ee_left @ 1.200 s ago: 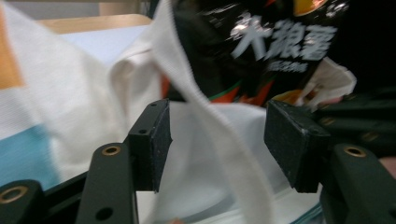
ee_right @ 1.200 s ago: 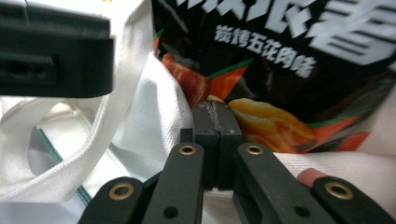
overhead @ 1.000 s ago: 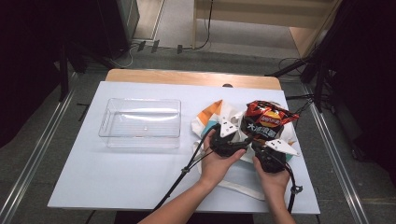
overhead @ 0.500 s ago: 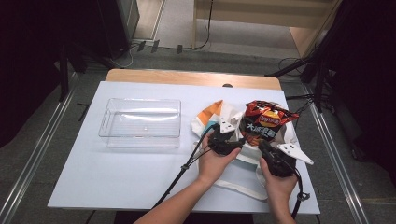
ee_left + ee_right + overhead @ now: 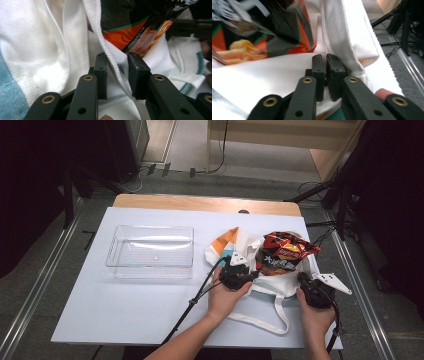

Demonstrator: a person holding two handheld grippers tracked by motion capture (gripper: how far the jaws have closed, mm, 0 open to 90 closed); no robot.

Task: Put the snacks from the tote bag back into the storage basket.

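A white tote bag (image 5: 240,242) lies on the table's right half with a red and black chips bag (image 5: 282,252) sticking out of its mouth. My left gripper (image 5: 252,274) is at the mouth's left rim. In the left gripper view its jaws have just been closing around the tote's hem (image 5: 113,62), with a gap still left between the pads (image 5: 101,72), below the chips bag (image 5: 125,27). My right gripper (image 5: 303,279) holds the mouth's right side. In the right gripper view it (image 5: 324,57) is shut on the white cloth (image 5: 347,32), beside the chips bag (image 5: 262,32).
A clear plastic box (image 5: 150,251) stands empty on the white table top (image 5: 125,310) at the left. The tote's strap (image 5: 272,322) loops toward the front edge. Gripper cables trail off the front. Stands and cables line the floor on the right.
My right gripper has moved to the right with the tote's rim, which stretches the mouth wider. The left gripper has sunk a little onto the left rim.
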